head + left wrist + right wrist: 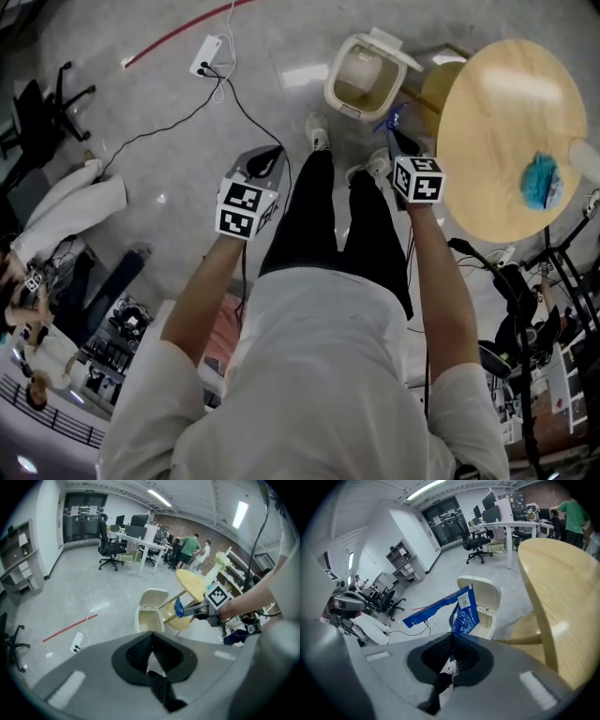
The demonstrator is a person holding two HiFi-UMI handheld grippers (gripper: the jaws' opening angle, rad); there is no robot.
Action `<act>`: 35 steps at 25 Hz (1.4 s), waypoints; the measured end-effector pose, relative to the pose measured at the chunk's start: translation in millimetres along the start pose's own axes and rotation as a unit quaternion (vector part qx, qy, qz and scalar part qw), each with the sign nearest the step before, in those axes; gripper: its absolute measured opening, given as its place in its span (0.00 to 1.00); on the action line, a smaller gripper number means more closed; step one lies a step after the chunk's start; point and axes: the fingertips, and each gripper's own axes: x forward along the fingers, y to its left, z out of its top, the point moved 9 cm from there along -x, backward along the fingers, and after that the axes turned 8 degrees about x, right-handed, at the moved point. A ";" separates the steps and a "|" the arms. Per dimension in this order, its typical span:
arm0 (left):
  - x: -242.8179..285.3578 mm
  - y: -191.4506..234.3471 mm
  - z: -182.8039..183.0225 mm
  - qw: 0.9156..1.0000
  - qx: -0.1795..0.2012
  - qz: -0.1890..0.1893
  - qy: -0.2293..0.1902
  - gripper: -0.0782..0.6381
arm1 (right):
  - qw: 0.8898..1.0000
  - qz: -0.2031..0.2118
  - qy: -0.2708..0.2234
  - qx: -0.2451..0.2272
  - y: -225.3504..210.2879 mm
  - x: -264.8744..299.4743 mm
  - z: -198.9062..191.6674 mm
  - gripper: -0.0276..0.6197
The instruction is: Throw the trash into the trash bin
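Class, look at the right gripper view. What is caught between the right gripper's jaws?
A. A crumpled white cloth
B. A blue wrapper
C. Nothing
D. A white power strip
B: in the right gripper view the right gripper has its jaws closed on a blue wrapper, which sticks out in front of the open trash bin.
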 end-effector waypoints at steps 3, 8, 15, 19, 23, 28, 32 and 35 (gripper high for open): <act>14.5 -0.4 -2.8 1.000 0.007 -0.006 0.000 0.12 | 1.000 0.000 -0.004 0.009 -7.0 18.6 -3.9 0.04; 33.7 -4.4 -7.9 1.000 0.026 -0.014 -0.005 0.12 | 1.000 0.001 -0.004 0.014 -18.9 48.0 -12.2 0.04; 55.7 2.0 -21.3 1.000 0.019 -0.004 -0.007 0.12 | 1.000 -0.004 0.001 0.019 -32.0 86.6 -24.0 0.04; 73.0 7.8 -35.6 1.000 -0.001 0.001 0.001 0.12 | 1.000 -0.004 0.005 0.016 -38.8 107.6 -30.2 0.04; 92.2 10.5 -48.8 1.000 -0.020 0.005 0.004 0.12 | 1.000 -0.006 0.011 0.010 -48.7 132.3 -37.6 0.04; 113.9 4.1 -54.5 1.000 -0.027 -0.009 0.011 0.12 | 1.000 -0.009 0.014 0.013 -65.0 161.4 -42.9 0.04; 123.2 0.8 -61.6 0.999 -0.029 -0.016 0.017 0.12 | 1.000 -0.010 0.015 0.015 -71.3 174.7 -48.0 0.05; 126.1 4.4 -60.9 0.999 -0.031 -0.017 0.017 0.12 | 1.000 -0.017 0.013 0.015 -73.0 177.5 -43.4 0.09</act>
